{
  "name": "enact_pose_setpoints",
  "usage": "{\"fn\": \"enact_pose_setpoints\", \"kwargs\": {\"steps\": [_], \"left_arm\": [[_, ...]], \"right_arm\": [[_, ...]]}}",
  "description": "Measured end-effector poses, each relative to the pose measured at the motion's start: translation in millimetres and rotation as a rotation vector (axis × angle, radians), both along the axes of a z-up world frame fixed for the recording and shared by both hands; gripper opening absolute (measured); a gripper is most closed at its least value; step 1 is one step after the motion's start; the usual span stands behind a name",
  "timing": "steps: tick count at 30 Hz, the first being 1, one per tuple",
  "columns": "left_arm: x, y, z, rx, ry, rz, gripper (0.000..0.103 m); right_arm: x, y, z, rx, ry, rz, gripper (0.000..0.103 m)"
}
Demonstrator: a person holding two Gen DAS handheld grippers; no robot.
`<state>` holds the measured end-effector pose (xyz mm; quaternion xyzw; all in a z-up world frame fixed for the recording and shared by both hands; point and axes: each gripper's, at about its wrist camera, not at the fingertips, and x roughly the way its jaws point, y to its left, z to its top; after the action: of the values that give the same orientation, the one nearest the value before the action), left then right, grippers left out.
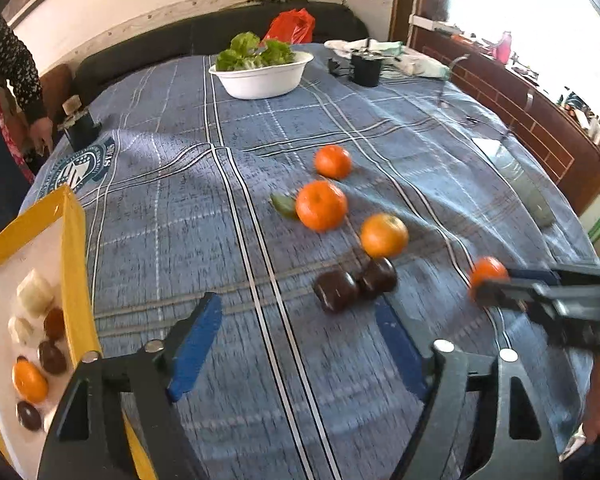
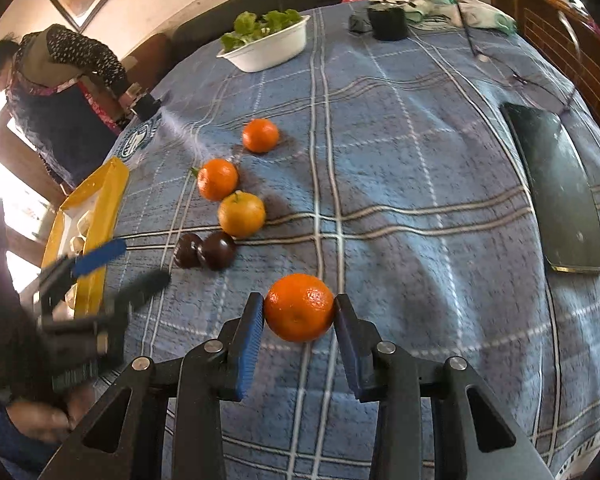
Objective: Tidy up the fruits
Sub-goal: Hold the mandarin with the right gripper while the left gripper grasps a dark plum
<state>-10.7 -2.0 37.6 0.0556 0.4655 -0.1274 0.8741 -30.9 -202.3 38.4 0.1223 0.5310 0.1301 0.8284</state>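
A round orange mandarin (image 2: 299, 307) is sitting low in the frame's centre, pinched between the right gripper's (image 2: 299, 316) blue pads over the blue plaid tablecloth (image 2: 400, 184). The left gripper (image 1: 296, 344) is gaping with nothing between its pads — two dark brown round fruits (image 1: 354, 285) just above, the yellow-rimmed white tray (image 1: 74, 248) at lower left.

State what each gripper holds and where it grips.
The right gripper clamps an orange by its two opposite sides. The left gripper is open and holds nothing.
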Motion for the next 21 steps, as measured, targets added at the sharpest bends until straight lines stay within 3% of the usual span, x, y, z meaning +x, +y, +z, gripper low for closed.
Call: {"fn": "enact_pose_setpoints", "kwargs": {"steps": [4, 8, 21], "left_arm": [[32.3, 1.2, -8.2, -0.045, 0.081, 0.052, 0.06], [46.6, -3.6, -13.5, -0.072, 0.118, 0.054, 0.057], [12.2, 7.1, -12.7, -0.106, 0.134, 0.041, 0.054]], "right_arm": [[-6.5, -5.7, -5.6, -0.003, 0.02, -0.017, 0.039], [-11.4, -5.7, -5.8, -0.01, 0.013, -0.012, 0.039], [-16.9, -6.6, -8.5, 0.001, 0.029, -0.009, 0.039]]}}
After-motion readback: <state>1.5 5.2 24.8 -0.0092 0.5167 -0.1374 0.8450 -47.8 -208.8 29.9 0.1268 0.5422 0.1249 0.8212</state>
